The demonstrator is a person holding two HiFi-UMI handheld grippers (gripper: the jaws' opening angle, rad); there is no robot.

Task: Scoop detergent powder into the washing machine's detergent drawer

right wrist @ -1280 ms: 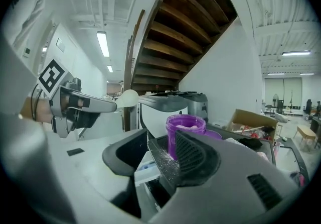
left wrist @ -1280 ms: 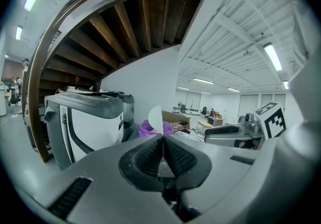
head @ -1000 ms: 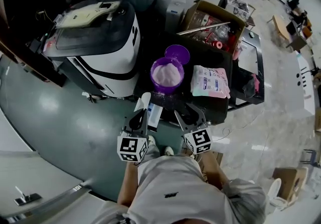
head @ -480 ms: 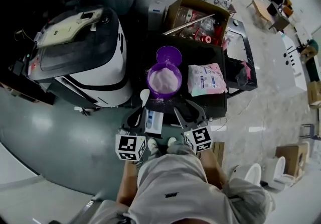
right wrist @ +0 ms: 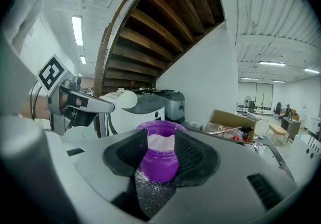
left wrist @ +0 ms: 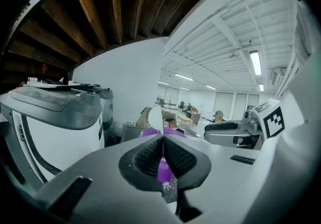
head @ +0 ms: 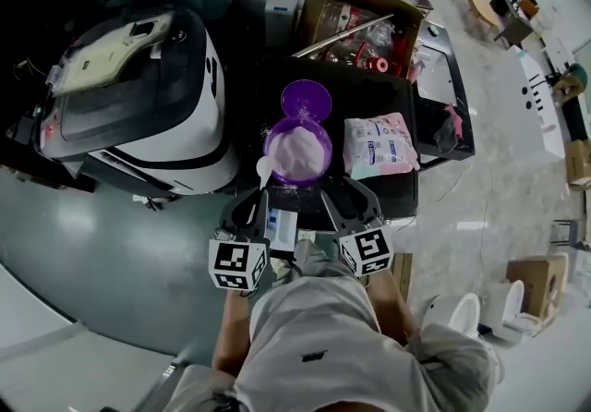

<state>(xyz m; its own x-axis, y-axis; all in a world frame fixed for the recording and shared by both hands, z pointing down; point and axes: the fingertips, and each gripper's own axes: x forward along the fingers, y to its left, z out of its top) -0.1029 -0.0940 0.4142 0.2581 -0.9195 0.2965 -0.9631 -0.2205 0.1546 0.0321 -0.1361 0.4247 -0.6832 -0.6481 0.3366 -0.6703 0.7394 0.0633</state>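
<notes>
While L gripper [head: 251, 209] clamps handle of white plastic spoon [left wrist: 156, 117], jaws together on it, spoon bowl sits at near-left rim of purple plastic jar [right wrist: 159, 165] holding white detergent powder [head: 297, 150]. R gripper [head: 347, 196] jaws apart, jar framed btwn them, contact unclear. Round purple lid [head: 306, 100] just behind jar; white-grey washing machine [head: 138, 96] left of jar.

light: ceiling strips, bright | fisheye warp, dark corners | near parts blurry
</notes>
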